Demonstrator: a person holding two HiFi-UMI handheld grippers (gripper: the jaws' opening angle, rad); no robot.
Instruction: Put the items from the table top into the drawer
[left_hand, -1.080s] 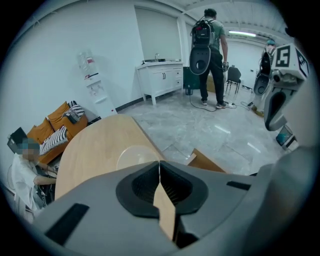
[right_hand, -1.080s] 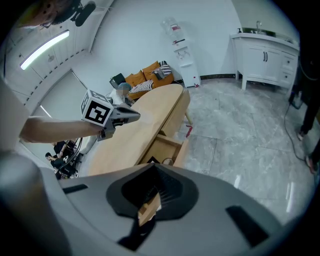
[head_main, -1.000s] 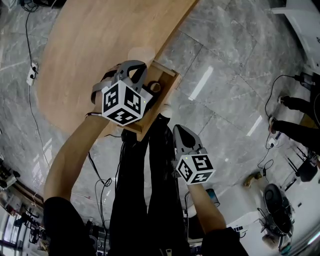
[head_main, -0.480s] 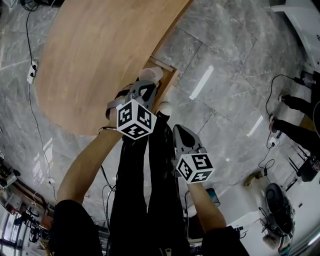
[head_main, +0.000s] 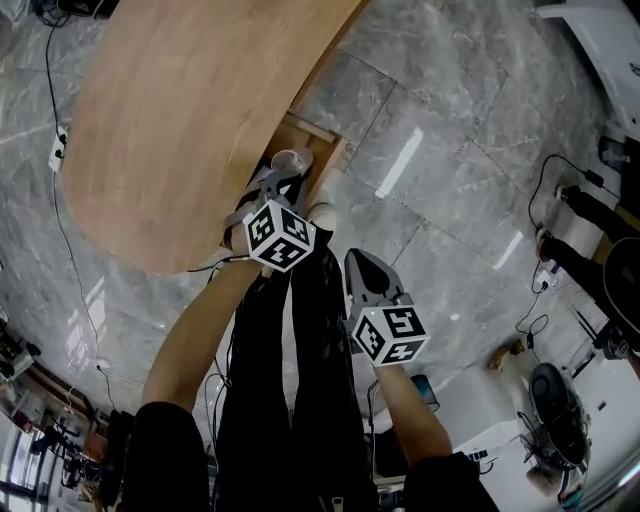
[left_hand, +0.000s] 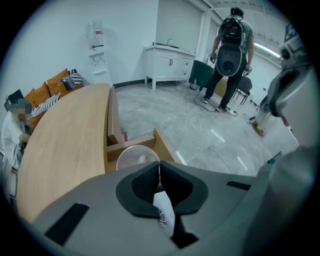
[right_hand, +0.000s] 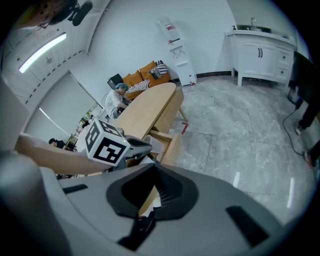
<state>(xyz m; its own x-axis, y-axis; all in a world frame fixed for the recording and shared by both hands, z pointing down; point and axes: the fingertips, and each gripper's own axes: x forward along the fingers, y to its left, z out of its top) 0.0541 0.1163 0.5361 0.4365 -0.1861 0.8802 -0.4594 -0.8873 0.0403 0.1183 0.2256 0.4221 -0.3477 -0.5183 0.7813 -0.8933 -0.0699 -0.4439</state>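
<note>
My left gripper (head_main: 283, 183) is shut on the rim of a clear plastic cup (head_main: 290, 161), which hangs over the open wooden drawer (head_main: 322, 152) at the edge of the wooden table top (head_main: 180, 110). In the left gripper view the cup (left_hand: 136, 156) sits just beyond the closed fingertips of the left gripper (left_hand: 159, 169), above the drawer (left_hand: 131, 143). My right gripper (head_main: 357, 262) hangs lower right of the drawer over the floor, shut and empty. In its own view the right gripper (right_hand: 152, 185) points toward the drawer (right_hand: 169, 142) and the left gripper's marker cube (right_hand: 107, 142).
The holder's black-trousered legs (head_main: 290, 380) and a white shoe (head_main: 322, 213) stand by the drawer. Cables run over the grey marble floor (head_main: 430, 130). A person with a backpack (left_hand: 232, 37) stands far off near a white cabinet (left_hand: 167, 62). Another person (right_hand: 117, 97) sits behind the table.
My left gripper has carried the cup right and down, off the table top to the drawer. The right gripper has hardly moved.
</note>
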